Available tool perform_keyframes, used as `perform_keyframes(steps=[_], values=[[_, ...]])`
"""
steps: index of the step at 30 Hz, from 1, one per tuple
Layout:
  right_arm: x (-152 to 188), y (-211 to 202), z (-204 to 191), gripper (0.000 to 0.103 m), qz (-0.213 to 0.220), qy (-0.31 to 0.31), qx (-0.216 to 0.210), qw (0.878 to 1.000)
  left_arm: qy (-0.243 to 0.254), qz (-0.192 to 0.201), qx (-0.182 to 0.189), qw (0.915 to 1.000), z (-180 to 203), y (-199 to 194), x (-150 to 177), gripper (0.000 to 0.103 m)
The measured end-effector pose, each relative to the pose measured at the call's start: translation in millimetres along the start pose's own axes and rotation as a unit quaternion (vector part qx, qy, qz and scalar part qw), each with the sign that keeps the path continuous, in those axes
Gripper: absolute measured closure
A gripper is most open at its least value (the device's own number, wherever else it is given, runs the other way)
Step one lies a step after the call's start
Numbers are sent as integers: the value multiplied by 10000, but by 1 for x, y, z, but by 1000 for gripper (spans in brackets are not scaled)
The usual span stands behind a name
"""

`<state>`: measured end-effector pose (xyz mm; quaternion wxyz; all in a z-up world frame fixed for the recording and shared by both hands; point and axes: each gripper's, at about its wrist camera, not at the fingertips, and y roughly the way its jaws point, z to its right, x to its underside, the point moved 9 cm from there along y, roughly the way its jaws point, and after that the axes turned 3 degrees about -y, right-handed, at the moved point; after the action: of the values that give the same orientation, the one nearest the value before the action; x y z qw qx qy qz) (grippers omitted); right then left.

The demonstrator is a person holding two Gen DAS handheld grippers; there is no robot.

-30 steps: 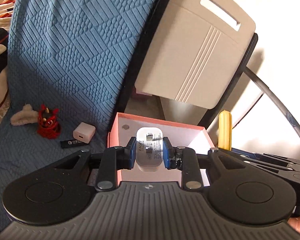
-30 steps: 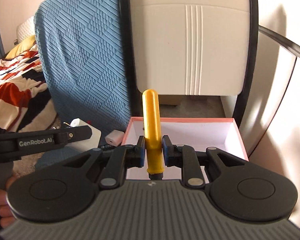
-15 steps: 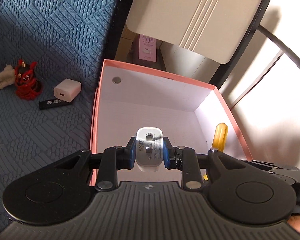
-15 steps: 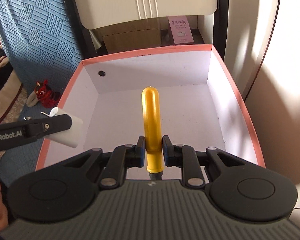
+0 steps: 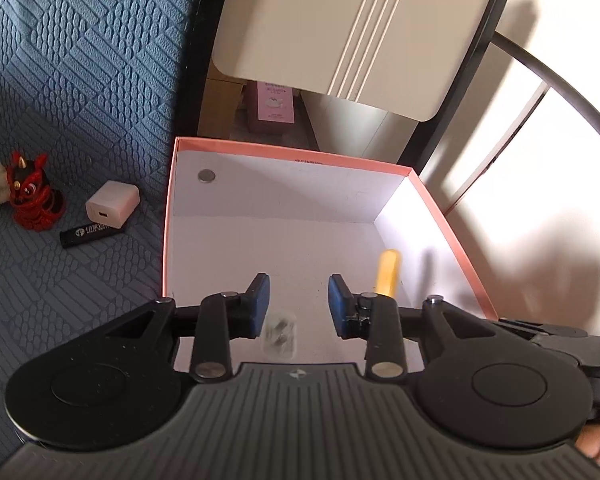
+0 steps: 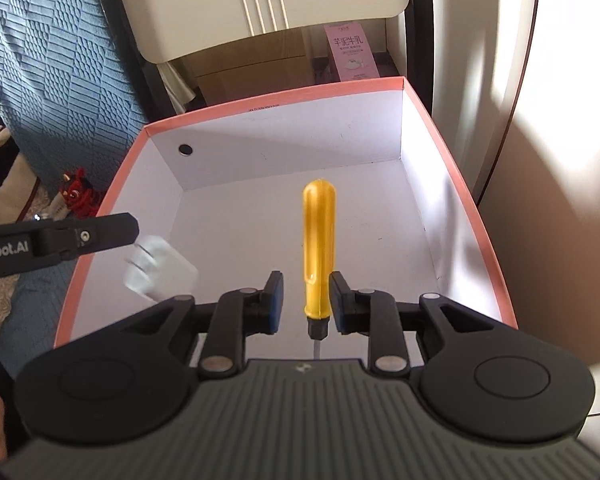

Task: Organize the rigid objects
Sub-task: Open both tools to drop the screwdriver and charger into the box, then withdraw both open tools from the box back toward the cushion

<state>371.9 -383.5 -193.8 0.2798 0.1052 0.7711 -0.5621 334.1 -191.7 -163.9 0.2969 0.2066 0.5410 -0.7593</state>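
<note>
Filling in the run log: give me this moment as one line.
left tongs: open, white charger blurred, dropping | right tongs: open, yellow screwdriver between pads | pink box: below both

1. Left gripper (image 5: 298, 304): jaws spread wide, blue pads (image 5: 259, 305) facing each other with a clear gap, touching nothing. Pointing forward and tilted down.
2. From the right wrist view, the left gripper (image 6: 132, 230) comes in from the left edge as a black bar, roughly level, on the near left.
3. Right gripper (image 6: 306, 300): jaws parted, blue pads (image 6: 275, 302) not pressing on anything. Pointing forward and angled down.
4. A bit of the person's skin shows at the lower left edge of the right wrist view and the lower right corner of the left wrist view; too little to read a pose.
</note>
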Motion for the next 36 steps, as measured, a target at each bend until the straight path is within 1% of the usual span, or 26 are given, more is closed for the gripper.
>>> perform_keyframes(steps=[1,2,4,8,11,15,23,28,36], values=[[-2,-2,-1,62,48,-13,42,10000,57,91,-49,9999,0,-7,-3,60],[-5,-5,0,59,85,-27,97,9999,98,169,-102,9998,-1,-14,-6,60],[-9,-12,-2,59,160,-52,119,9998,167,297,-94,9994,-1,-29,-11,60],[-17,-31,-3,59,318,108,116,9994,175,543,-90,9983,-3,-59,-19,60],[-23,-48,-14,59,457,-39,144,9988,211,714,-81,9972,-6,-82,-24,60],[-33,-73,-35,59,646,-164,107,9977,231,806,-38,9965,-9,-109,-30,60],[-50,-116,-83,59,1072,-352,-12,9936,297,1198,-126,9923,-27,-170,-43,60],[-46,-127,-113,59,1138,-502,-55,9922,255,1388,-216,9898,-48,-199,-44,60],[-34,-135,-164,59,1116,-798,-64,9905,137,1627,-296,9861,-89,-235,-39,60]])
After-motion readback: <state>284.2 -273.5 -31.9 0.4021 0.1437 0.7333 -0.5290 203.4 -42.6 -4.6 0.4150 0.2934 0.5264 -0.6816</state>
